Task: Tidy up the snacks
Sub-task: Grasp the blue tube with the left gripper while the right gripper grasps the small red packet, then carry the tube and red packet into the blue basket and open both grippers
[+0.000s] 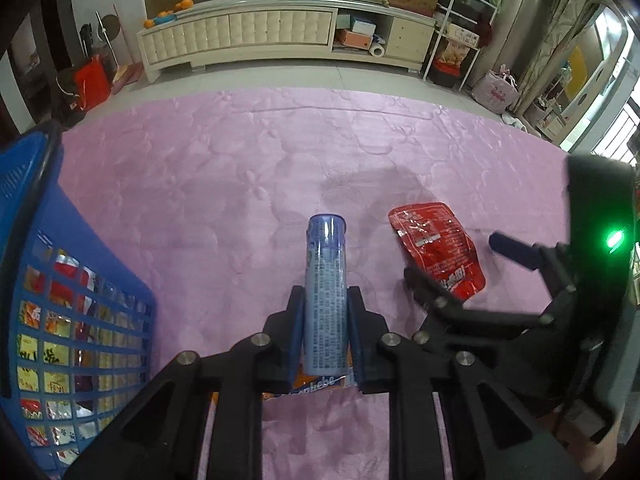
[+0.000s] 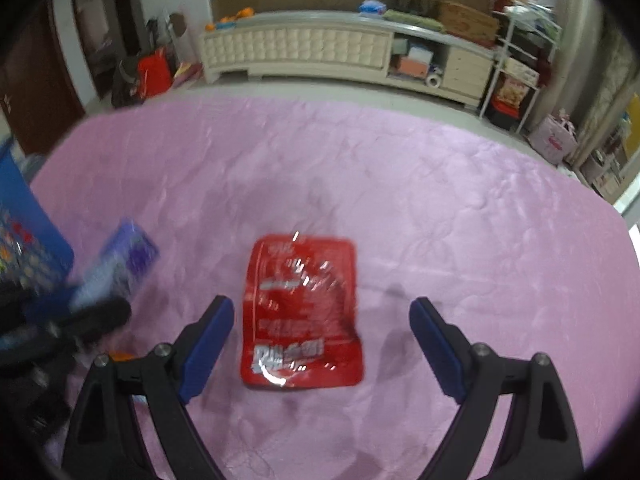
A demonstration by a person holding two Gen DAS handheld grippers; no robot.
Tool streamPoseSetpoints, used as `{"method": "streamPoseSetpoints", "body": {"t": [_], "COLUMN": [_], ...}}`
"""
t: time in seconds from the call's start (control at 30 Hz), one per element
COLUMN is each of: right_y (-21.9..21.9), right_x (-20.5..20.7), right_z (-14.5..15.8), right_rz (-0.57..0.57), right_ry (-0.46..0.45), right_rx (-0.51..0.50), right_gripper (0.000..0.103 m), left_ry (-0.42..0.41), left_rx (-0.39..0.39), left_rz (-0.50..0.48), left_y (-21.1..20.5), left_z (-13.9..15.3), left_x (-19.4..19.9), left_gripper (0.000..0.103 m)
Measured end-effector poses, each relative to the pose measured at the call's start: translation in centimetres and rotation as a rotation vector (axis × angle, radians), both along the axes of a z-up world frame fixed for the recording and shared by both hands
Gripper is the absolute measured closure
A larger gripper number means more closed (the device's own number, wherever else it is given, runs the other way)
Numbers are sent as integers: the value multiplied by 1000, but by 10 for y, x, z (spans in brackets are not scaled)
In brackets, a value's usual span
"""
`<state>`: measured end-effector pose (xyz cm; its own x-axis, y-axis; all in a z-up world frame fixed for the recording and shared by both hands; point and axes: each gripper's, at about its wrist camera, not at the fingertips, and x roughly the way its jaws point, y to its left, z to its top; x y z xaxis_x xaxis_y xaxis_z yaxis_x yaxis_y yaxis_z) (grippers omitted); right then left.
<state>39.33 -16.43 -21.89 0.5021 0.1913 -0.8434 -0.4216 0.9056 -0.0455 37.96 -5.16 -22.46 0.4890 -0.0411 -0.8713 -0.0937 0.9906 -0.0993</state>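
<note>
My left gripper [image 1: 325,300] is shut on a blue-purple snack box [image 1: 325,300], held lengthwise between the pads above the pink cloth. The box also shows blurred at the left of the right wrist view [image 2: 116,260]. A red snack pouch [image 2: 302,312] lies flat on the cloth, between and just ahead of the fingers of my open right gripper [image 2: 322,312]. In the left wrist view the pouch [image 1: 438,250] lies to the right of the box, with the right gripper [image 1: 452,256] reaching around it.
A blue plastic basket [image 1: 60,240] holding several snack packets stands at the left, also at the left edge of the right wrist view [image 2: 24,232]. The pink quilted cloth [image 1: 240,152] covers the surface. A cream cabinet [image 1: 280,36] stands along the far wall.
</note>
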Motion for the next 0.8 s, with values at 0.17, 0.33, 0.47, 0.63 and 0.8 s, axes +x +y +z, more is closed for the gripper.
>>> {"method": "streamPoseSetpoints", "body": {"t": [0.17,0.33,0.47,0.63,0.8], "right_y": [-8,-3,-11,-28,-32], "right_x": [-2,-11,-17,-29,-40], "right_z": [5,9,15,31,50], "right_rz": [2,51,44,39,67], "right_ry": [-43,-52,-26,-49,-90], "right_rx": [30,26,90,121,138], "right_gripper": [40,52,73,101,101], "left_ry": [-5,12,-5,-12,-19], "left_rx": [12,-43,-4,9,25], "left_rz": [3,-1,6,0,-1], "left_y": [-1,-3,-7,-14,-21], "left_z": [-1,1,6,12,25], "left_x": [2,-1,-8,-20,-36], "left_gripper": [85,85,85,85,85]}}
